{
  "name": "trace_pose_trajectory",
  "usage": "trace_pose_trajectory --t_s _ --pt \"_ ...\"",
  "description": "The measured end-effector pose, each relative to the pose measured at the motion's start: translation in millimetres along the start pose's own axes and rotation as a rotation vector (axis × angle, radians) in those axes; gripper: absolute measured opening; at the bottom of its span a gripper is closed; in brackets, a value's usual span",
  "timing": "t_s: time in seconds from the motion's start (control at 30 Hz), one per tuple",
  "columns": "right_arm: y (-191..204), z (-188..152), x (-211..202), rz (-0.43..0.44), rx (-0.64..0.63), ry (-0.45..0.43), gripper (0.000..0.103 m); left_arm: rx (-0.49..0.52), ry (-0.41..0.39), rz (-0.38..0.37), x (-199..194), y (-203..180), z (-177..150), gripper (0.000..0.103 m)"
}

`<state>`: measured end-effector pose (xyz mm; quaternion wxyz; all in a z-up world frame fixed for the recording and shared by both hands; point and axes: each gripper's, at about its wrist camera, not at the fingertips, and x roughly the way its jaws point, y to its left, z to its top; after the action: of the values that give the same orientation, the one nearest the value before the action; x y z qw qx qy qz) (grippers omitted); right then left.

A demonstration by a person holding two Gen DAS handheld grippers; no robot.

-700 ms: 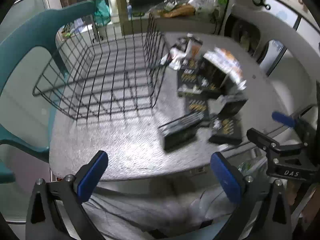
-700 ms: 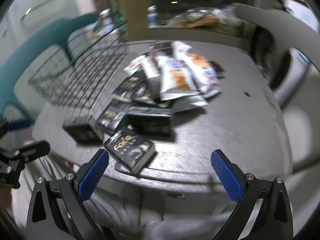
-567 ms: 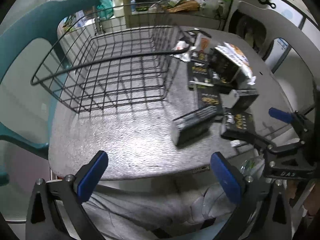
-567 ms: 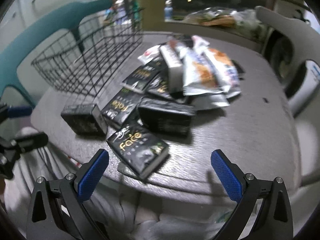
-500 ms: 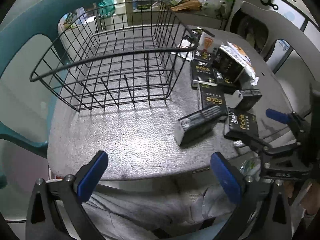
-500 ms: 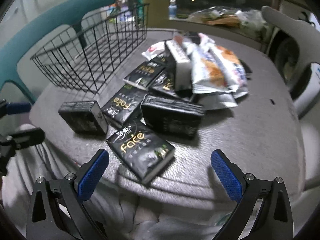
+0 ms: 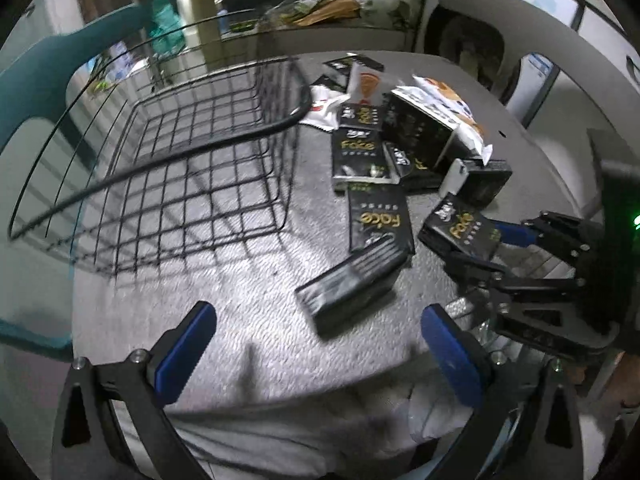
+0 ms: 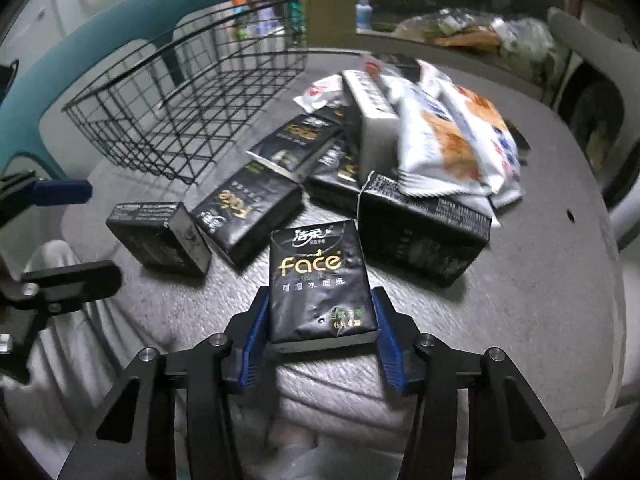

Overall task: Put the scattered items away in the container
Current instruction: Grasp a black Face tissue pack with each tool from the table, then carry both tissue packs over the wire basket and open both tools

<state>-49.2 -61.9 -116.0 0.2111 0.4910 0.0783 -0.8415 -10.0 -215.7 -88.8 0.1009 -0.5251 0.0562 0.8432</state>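
Gripping a black "Face" tissue pack (image 8: 316,280) by its two long side edges, the right gripper (image 8: 318,334) has its blue-padded fingers (image 8: 256,340) clamped on the near end of the pack, at the near edge of the tabletop (image 8: 540,280). Judged from its creased, dented wrapper, the pack is light and soft and will give under pressure; the side-edge hold near one end looks adequate, though the glossy film could slip if tilted. The left gripper (image 7: 316,344) hangs over the near tabletop edge with its fingers (image 7: 184,344) spread wide and nothing between them. Just beyond it lies a small black box (image 7: 352,284) on its side, apart from the rest. Farther on, more tissue packs (image 8: 248,212), a larger black carton (image 8: 424,232) and white snack packets (image 8: 440,140) sit heaped and overlapping at centre. The wire basket (image 8: 192,92) stands at far left, just beside the heap; no items are visible inside it, only tabletop through the mesh. The task appears at its first placement.
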Motion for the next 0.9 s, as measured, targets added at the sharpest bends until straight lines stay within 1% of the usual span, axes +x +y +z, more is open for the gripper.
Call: trace_pose_trajectory --t_s 0.1,0.2,0.23,0.27,0.3,0.33,0.37,0.4,0.47,0.5,0.57,0.6,0.63,0.7,0.77,0.87,0.9 --pt "-7 -3 -5 -0.005 0.007 0.008 0.048 0.009 0.001 -0.01 8 -4 6 0.102" --pt "-11 -6 -12 0.013 0.021 0.004 0.048 0.018 0.001 -0.02 16 -6 10 0.101" --pt "-13 -5 -12 0.014 0.022 0.003 0.048 0.028 0.004 -0.017 20 -7 12 0.096" --pt "-15 -4 -13 0.013 0.024 0.002 0.048 0.036 0.009 -0.009 22 -9 13 0.084" --pt "-14 -4 -14 0.012 0.027 -0.002 0.048 0.042 0.022 -0.005 26 -10 14 0.077" --pt "-13 -4 -15 0.016 0.03 -0.004 0.048 0.045 0.041 -0.014 31 -11 14 0.062" --pt "-12 -4 -16 0.02 0.033 -0.004 0.048 0.045 0.058 -0.032 35 -11 15 0.059" --pt "-13 -3 -17 0.023 0.037 -0.006 0.048 0.041 0.065 -0.044 37 -11 15 0.058" --pt "-13 -4 -19 0.023 0.042 -0.013 0.048 0.038 0.066 -0.053 38 -11 15 0.054" --pt "-13 -4 -20 0.023 0.044 -0.016 0.048 0.037 0.069 -0.055 37 -11 15 0.049" --pt "-13 -2 -24 0.018 0.046 -0.023 0.048 0.021 0.076 -0.088 32 -9 14 0.03" --pt "-13 0 -28 0.017 0.047 -0.029 0.048 0.017 0.074 -0.105 28 -8 14 0.027" --pt "-11 3 -30 0.017 0.046 -0.035 0.048 0.019 0.069 -0.114 22 -9 14 0.02" --pt "-7 4 -38 0.014 0.037 -0.041 0.048 0.031 0.053 -0.096 11 -11 14 0.019" --pt "-6 4 -42 0.011 0.034 -0.041 0.048 0.037 0.042 -0.093 7 -12 17 0.019" --pt "-8 0 -43 0.01 0.046 -0.036 0.048 0.03 0.052 -0.078 14 -11 17 0.019" --pt "-8 -1 -44 0.007 0.053 -0.036 0.048 0.024 0.062 -0.087 16 -10 16 0.019"
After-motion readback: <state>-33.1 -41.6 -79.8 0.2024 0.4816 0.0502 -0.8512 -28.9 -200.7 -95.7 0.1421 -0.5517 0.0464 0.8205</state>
